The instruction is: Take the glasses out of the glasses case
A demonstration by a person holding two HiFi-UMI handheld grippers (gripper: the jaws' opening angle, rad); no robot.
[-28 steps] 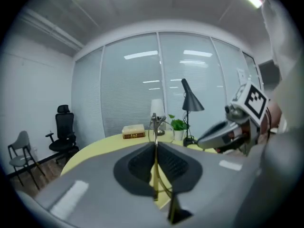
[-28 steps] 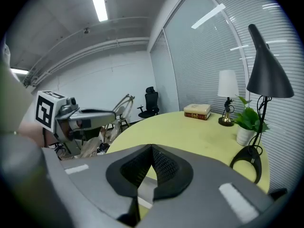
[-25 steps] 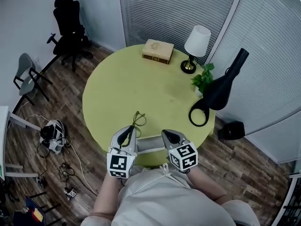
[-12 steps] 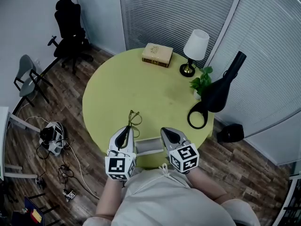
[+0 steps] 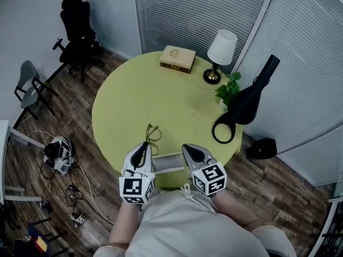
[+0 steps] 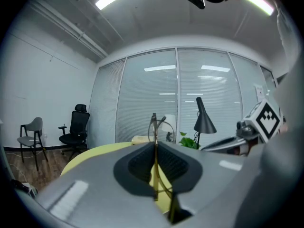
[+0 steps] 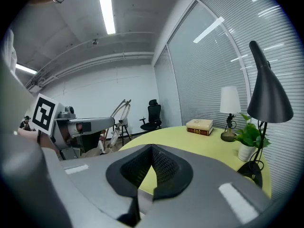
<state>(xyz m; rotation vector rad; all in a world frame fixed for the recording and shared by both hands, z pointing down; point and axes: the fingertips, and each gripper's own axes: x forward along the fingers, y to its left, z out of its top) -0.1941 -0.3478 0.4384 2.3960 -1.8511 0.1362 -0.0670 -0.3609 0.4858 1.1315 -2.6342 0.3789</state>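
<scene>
Hanging from the left gripper (image 5: pixel 144 150), one pair of thin gold wire glasses (image 5: pixel 153 134) is held up over the near edge of the round yellow table (image 5: pixel 128 98). The left jaws are squeezed shut on one skinny arm of the glasses. The glasses are out of the flat grey glasses case (image 5: pixel 170 165), which is seen lying between the two grippers at the table edge. The jaws of the right gripper (image 5: pixel 188 151) are pressed together, and nothing is seen pinched in them. The glasses are likely very light, bendy and easy to break, so a soft hold on the arm or frame seems best, and the lenses should not be touched. One case, one pair of glasses and two grippers are counted. One tan book (image 5: pixel 178 58), one white lamp (image 5: pixel 221 47), one small green plant (image 5: pixel 228 89) and one black lamp (image 5: pixel 252 103) are also counted, far across the table.
</scene>
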